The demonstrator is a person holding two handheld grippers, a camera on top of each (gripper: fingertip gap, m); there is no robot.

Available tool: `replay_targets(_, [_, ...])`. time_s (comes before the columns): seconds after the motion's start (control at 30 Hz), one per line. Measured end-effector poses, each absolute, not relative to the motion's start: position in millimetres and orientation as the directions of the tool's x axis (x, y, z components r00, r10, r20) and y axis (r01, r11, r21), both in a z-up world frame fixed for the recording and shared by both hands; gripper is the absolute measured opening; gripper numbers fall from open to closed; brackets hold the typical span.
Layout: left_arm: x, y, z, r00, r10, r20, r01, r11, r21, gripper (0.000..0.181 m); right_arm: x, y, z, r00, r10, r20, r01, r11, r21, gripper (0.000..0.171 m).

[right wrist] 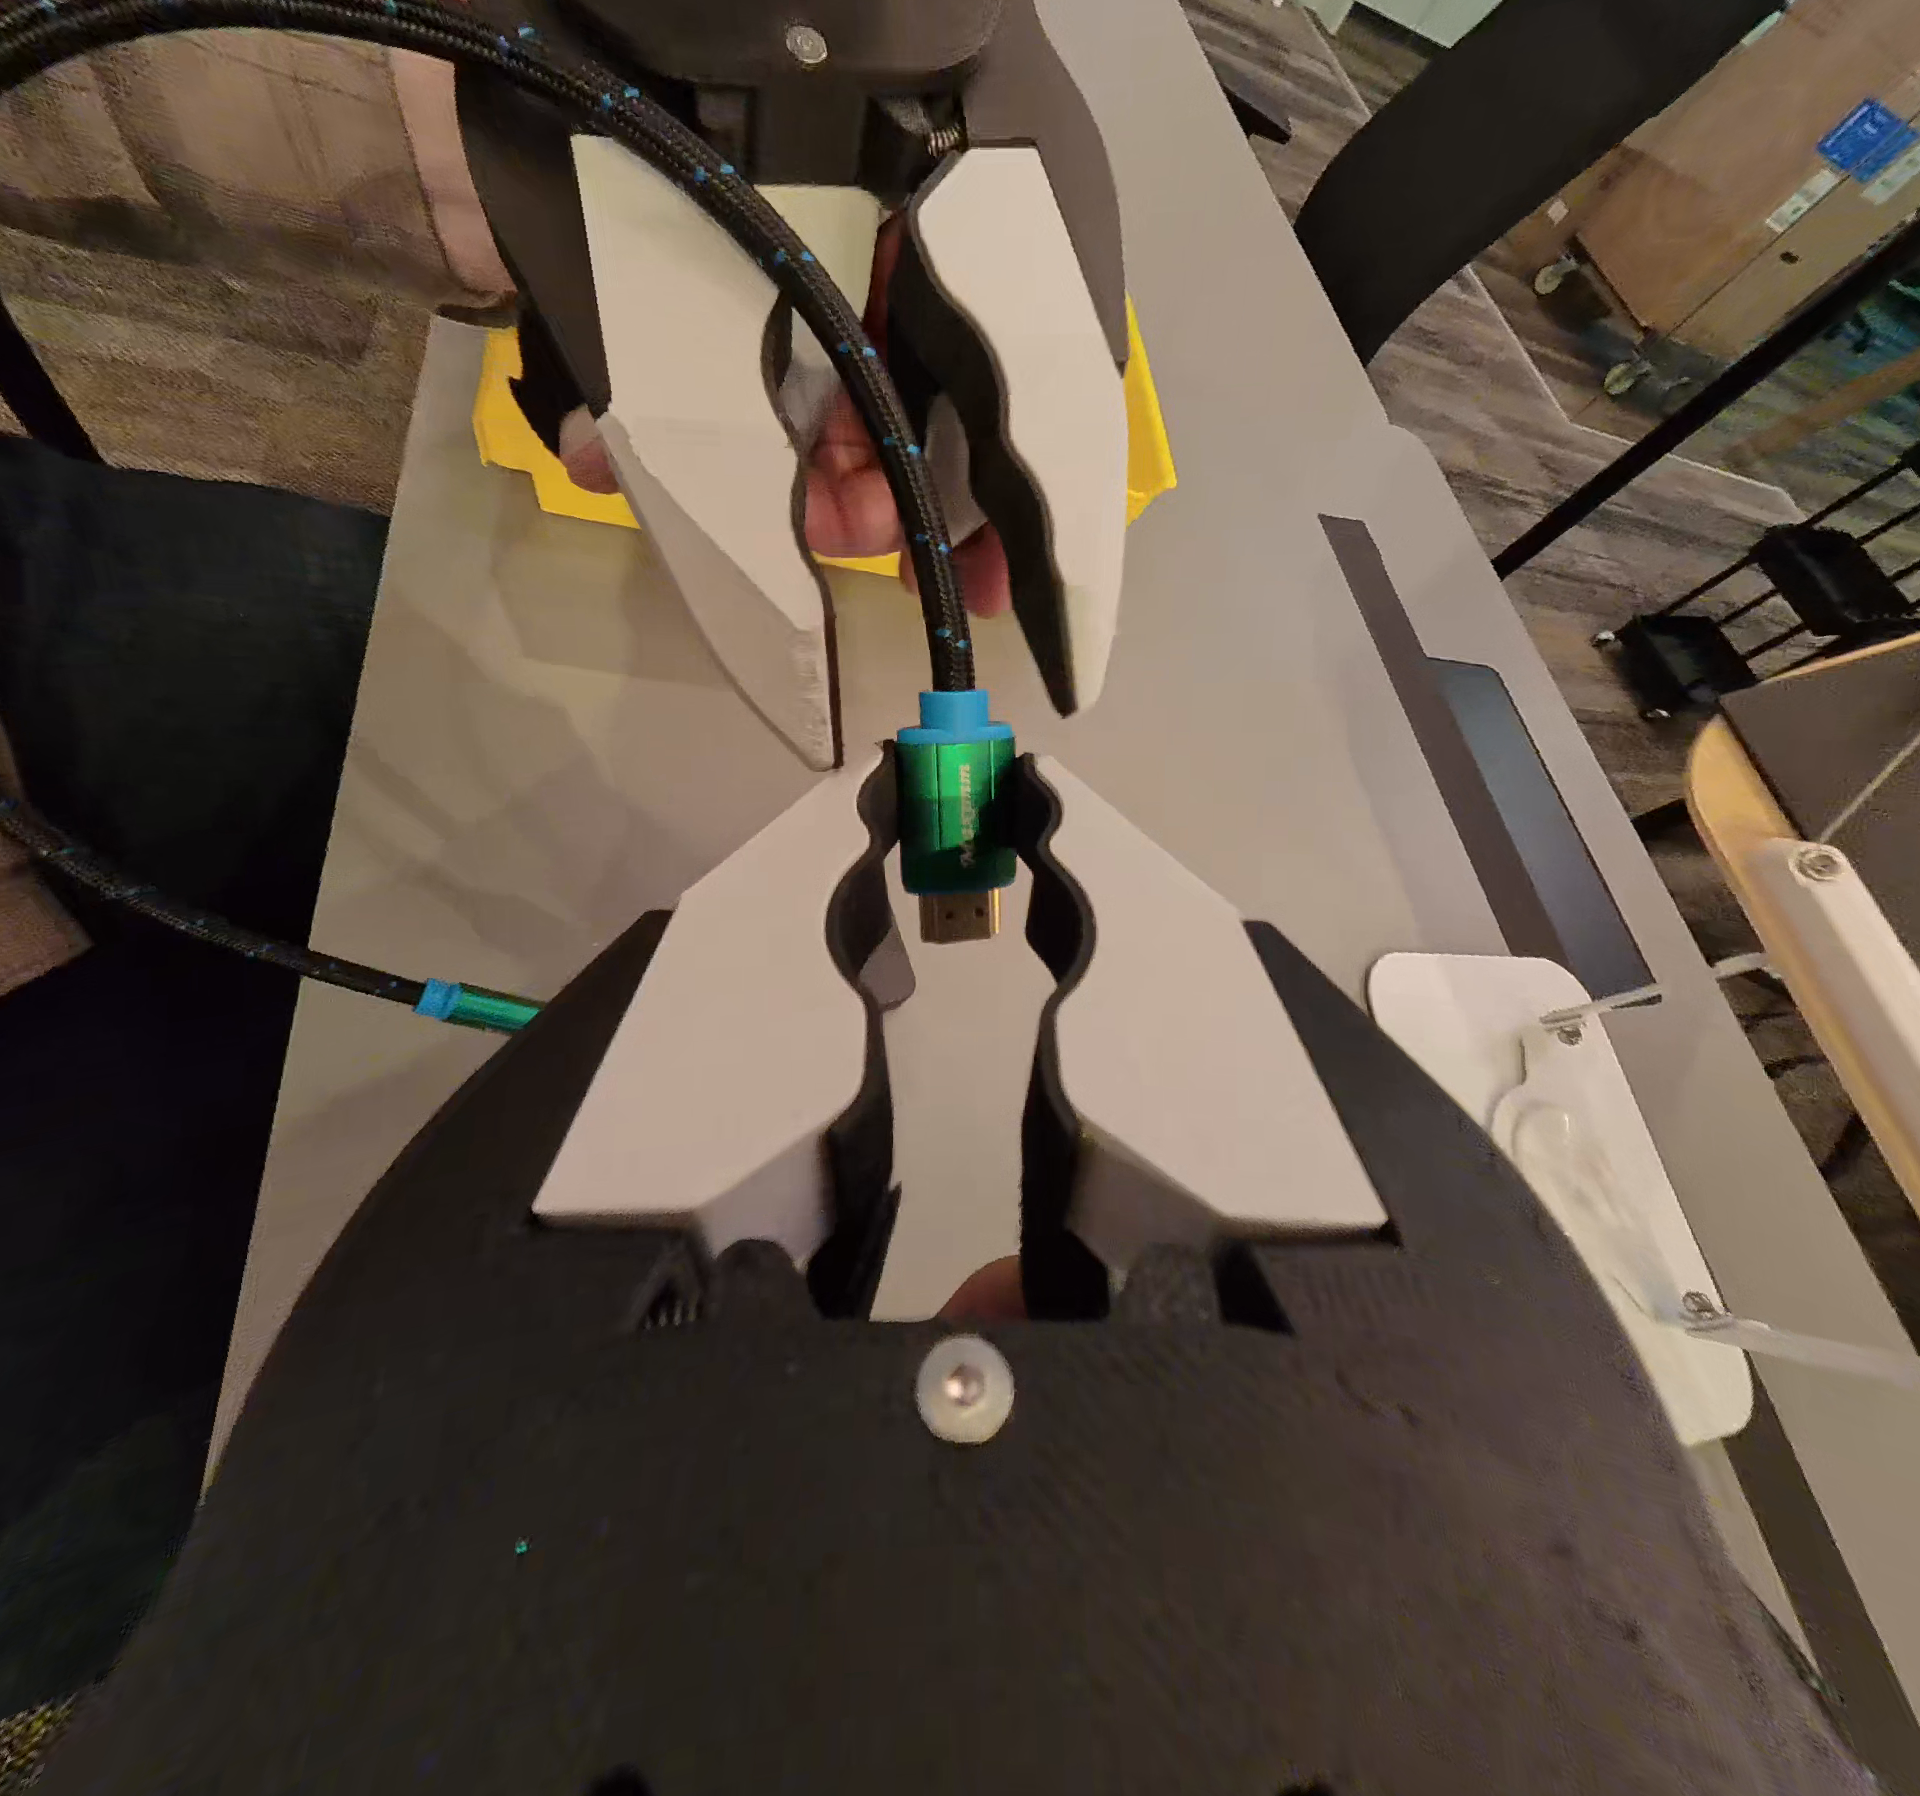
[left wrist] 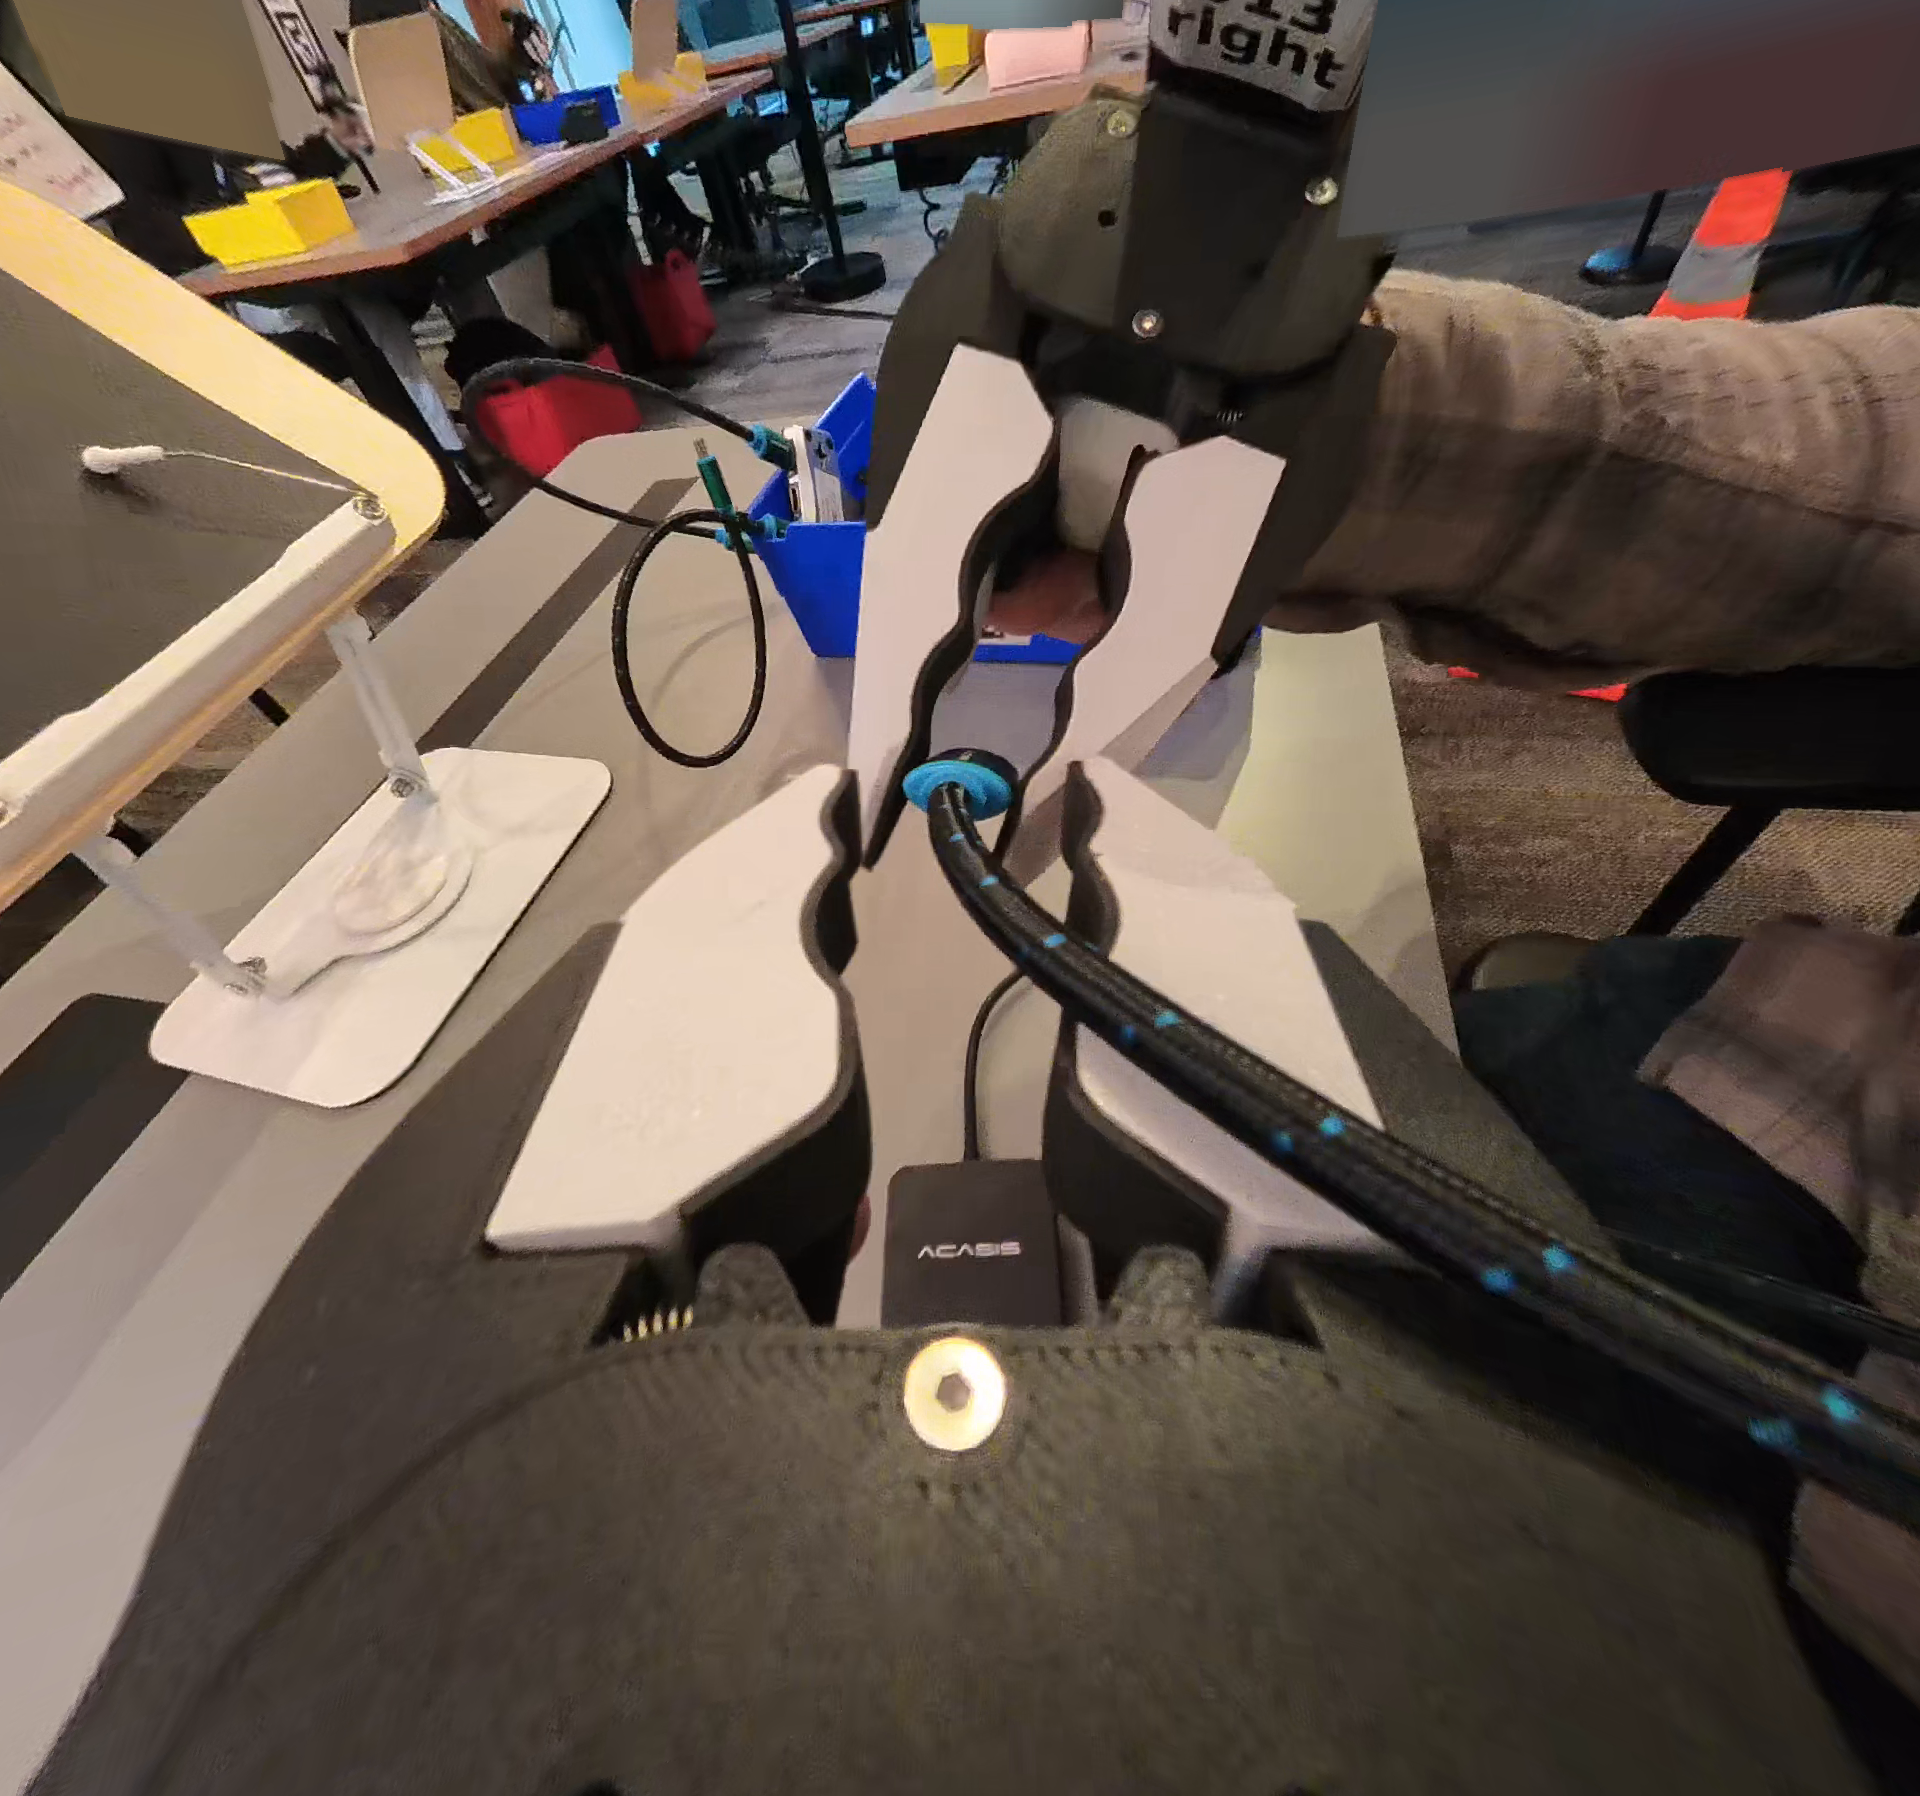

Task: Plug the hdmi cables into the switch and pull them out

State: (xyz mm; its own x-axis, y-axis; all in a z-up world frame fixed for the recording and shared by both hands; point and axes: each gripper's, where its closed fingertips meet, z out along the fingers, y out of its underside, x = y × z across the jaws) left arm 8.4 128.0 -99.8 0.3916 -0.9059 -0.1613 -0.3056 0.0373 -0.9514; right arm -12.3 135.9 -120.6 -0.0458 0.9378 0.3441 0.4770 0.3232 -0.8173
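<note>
Between my facing tools, my right gripper (right wrist: 956, 811) clamps the green HDMI plug (right wrist: 954, 816); my left gripper (left wrist: 961, 811) hangs released around its braided cable (left wrist: 1195, 1040). I'd square the plug before insertion.
</note>
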Motion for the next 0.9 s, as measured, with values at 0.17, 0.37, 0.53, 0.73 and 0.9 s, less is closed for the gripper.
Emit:
replay_targets(0.17, [9.7,128.6,-98.8,0.401,-0.9,-0.172,-0.295,0.051,-0.954,0.013,-9.7,137.9,-121.4,-0.033,0.935,0.353,0.5,0.322,-0.804,0.018])
replay_targets(0.37, [6.3,132.6,-96.6,0.422,-0.893,-0.156,-0.269,0.041,-0.962,0.009,-13.6,141.4,-121.6,-0.006,0.929,0.37,0.505,0.323,-0.8,0.018])
replay_targets(0.53, [6.7,135.5,-94.6,0.441,-0.885,-0.152,-0.253,0.039,-0.967,0.009,-13.5,144.3,-119.5,0.017,0.936,0.352,0.486,0.3,-0.821,0.019])
replay_targets(0.73, [-2.0,141.1,-89.1,0.472,-0.871,-0.135,-0.218,0.033,-0.975,0.009,-7.5,156.8,-114.7,0.087,0.934,0.348,0.469,0.27,-0.841,0.03])
replay_targets(0.9, [-3.4,143.3,-90.0,0.479,-0.869,-0.126,-0.211,0.025,-0.977,0.009,2.5,164.1,-118.2,0.097,0.923,0.372,0.5,0.278,-0.82,0.032])
